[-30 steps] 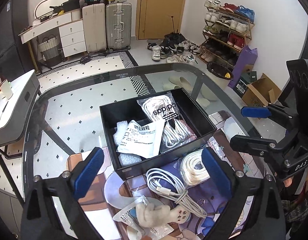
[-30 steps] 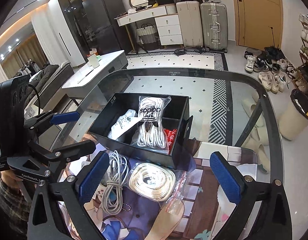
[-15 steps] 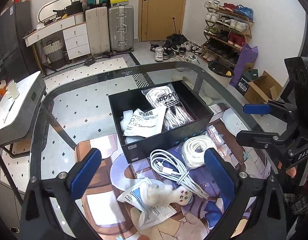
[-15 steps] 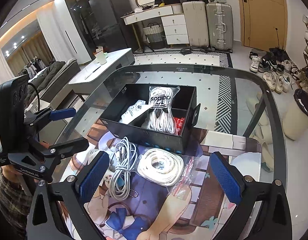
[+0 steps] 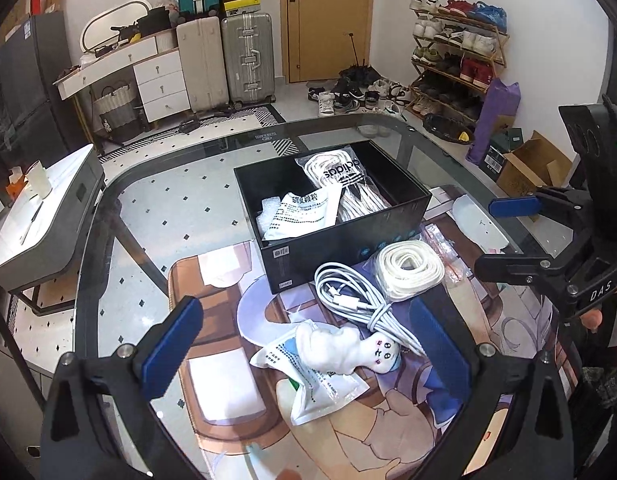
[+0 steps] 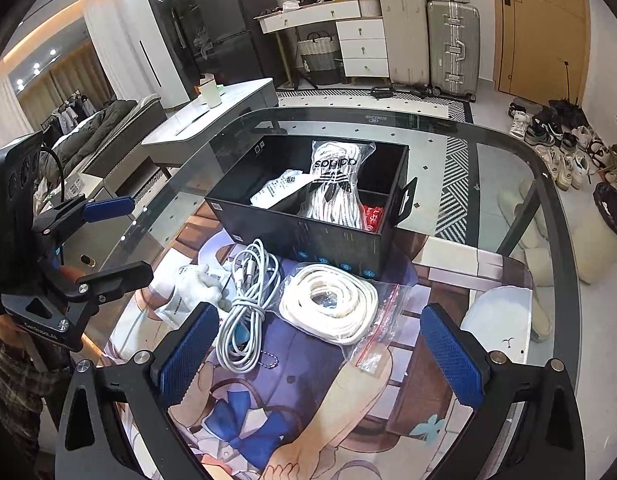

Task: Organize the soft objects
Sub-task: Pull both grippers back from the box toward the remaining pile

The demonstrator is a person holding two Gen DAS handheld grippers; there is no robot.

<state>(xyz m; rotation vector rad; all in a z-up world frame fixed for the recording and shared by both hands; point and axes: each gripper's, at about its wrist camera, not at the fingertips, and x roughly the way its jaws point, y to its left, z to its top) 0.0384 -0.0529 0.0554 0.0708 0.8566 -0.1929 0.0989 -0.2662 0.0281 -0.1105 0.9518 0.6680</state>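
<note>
One black box [image 5: 348, 240] sits on the glass table [image 5: 148, 208] and holds two packets: a bag of adidas laces [image 5: 344, 184] and a white printed pouch [image 5: 304, 216]. In front of it, on the printed mat [image 6: 308, 400], lie four loose items: one white charging cable [image 5: 348, 300], one bagged coil of white rope [image 6: 328, 300], one white glove-like plush [image 5: 340, 348] and one white pouch [image 5: 316, 384] beneath the plush. The left gripper [image 5: 308, 352] and the right gripper [image 6: 320, 348] both hang above the mat with jaws spread wide, each empty.
</note>
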